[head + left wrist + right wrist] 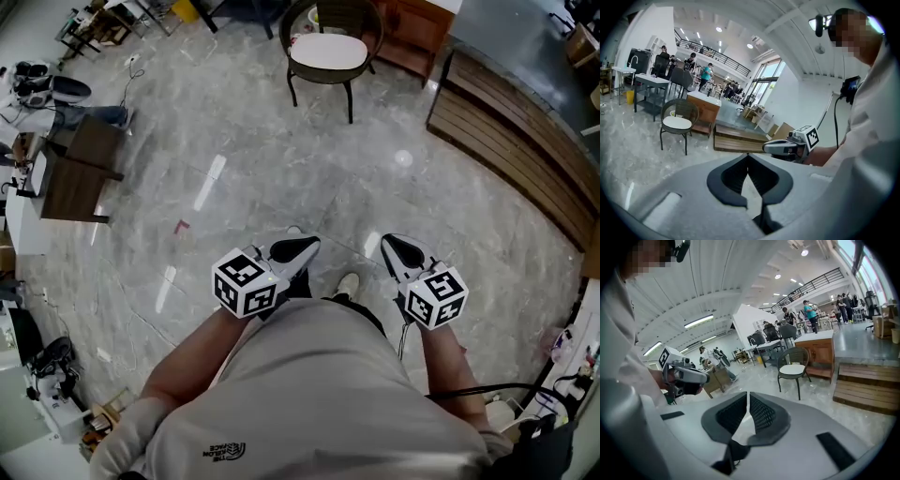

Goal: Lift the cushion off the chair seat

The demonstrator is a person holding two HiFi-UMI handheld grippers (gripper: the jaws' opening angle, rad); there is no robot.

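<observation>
**A:** What's hidden or hard to read here?

**B:** Along the left edge of the head view the clutter is too small to name. Only a brown desk (80, 173) is clear. The person's pale shirt (319, 394) covers the legs, and just one shoe toe (349, 284) pokes out. The back of the chair (349, 17) runs up to the top edge. In both gripper views the lower part of the view is filled by the gripper's own grey shell.

**A:** And the grippers?

**B:** The left gripper (302, 248) has its jaws pressed together with nothing between them. The right gripper (394, 248) is the same, closed and empty.

**A:** Where's the cushion?

**B:** The cushion (328, 52) lies flat on the chair seat, well apart from both grippers, ahead across the floor (234, 141). The left gripper view shows it up and left of the jaws. The right gripper view shows it up and right of them.

**A:** What are the materials like?

**B:** The cushion is a pale, flat pad with rounded corners. The chair is dark with a curved, woven-looking back and thin legs. The floor is glossy grey marble with streaks of reflected light. The jaw pads are black and ribbed. At the right is a slatted wooden platform (511, 141).
</observation>
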